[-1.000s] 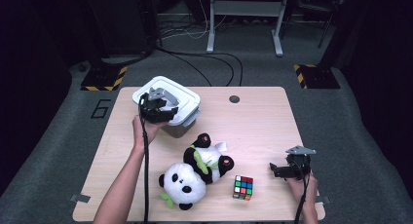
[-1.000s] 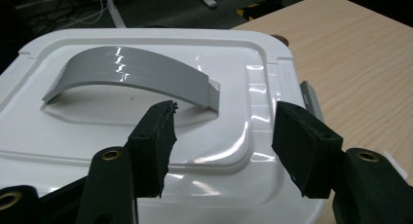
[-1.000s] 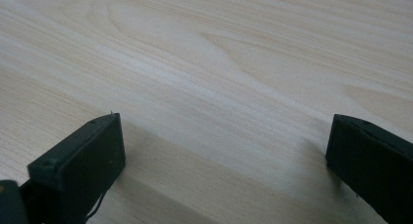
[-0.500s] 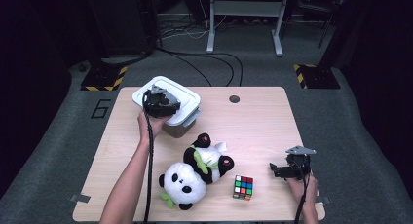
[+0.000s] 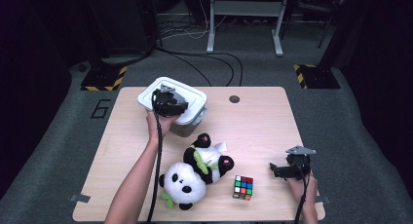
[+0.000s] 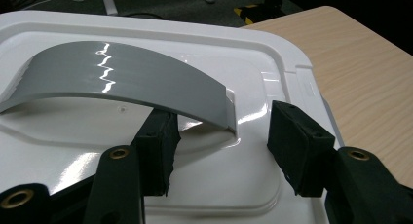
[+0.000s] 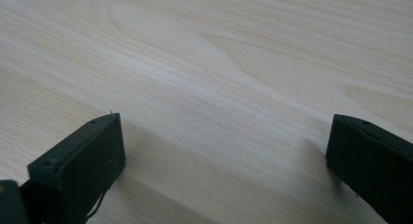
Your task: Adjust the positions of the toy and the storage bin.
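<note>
White plastic lid caps the grey bin at the far left of the desk, and its arched grey handle is the work in hand. The left tongs hover just over that lid, jaws part-way apart and just now narrowing; one pad sits under the end of the handle, the other stands clear beside it, so nothing is gripped yet. From the bin, the two plush pandas lie near on the person's side, the puzzle cube beyond them, and the right tongs rest well apart with jaws wide over bare wood. My worry is that a bite this close to the handle's end slips off the glossy curve, or lifts the lid crooked so it jams.
</note>
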